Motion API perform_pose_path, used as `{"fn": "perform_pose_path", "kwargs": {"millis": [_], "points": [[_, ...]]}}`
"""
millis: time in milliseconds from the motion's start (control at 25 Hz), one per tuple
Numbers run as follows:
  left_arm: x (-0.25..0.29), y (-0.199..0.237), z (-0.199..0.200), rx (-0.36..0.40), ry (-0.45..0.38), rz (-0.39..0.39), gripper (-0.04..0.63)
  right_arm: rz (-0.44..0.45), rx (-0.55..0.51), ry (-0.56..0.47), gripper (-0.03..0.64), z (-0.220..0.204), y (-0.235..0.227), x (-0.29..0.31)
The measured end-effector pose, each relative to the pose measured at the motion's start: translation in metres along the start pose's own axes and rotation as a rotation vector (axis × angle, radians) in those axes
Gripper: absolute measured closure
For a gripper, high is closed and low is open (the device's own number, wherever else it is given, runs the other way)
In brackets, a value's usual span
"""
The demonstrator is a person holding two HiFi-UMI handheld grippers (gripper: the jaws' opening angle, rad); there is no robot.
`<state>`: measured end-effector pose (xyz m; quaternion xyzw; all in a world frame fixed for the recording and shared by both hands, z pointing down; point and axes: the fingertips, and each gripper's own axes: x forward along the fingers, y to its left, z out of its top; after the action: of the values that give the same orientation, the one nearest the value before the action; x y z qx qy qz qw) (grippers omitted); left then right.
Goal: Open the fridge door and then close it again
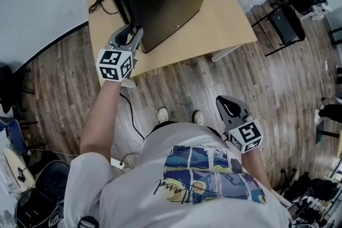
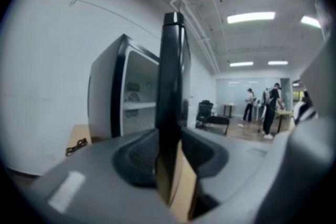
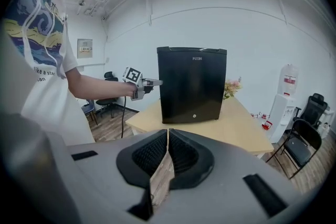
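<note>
A black mini fridge (image 1: 160,2) stands on a light wooden table (image 1: 224,29). Its door (image 2: 170,86) is ajar, and a white shelf shows inside the body (image 2: 128,107) in the left gripper view. My left gripper (image 1: 132,32) reaches level to the door's free edge. That edge stands upright between its pads, which close on it. In the right gripper view the same gripper (image 3: 152,82) is at the left side of the fridge (image 3: 191,86). My right gripper (image 1: 223,100) hangs low by the person's hip, away from the table. Its pads (image 3: 157,152) meet with nothing between them.
A coiled black cable (image 1: 98,1) lies on the table's far left corner. Flowers (image 3: 229,86) sit behind the fridge. A black chair (image 1: 283,24) and a water dispenser (image 3: 286,84) stand to the right. A cord and power strip (image 1: 118,164) lie on the wooden floor. People (image 2: 270,107) stand far off.
</note>
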<state>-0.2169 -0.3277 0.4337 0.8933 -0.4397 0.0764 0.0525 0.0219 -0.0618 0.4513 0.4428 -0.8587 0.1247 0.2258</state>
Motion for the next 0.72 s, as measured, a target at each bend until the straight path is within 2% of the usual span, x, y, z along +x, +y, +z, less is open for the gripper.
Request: {"fn": "perform_pose_path", "kwargs": {"millis": [720], "points": [[-0.016,-0.082,-0.010,-0.039,0.016,0.174,0.456,0.120,-0.035,-0.042,0.600,-0.032,-0.060,-0.043]]}}
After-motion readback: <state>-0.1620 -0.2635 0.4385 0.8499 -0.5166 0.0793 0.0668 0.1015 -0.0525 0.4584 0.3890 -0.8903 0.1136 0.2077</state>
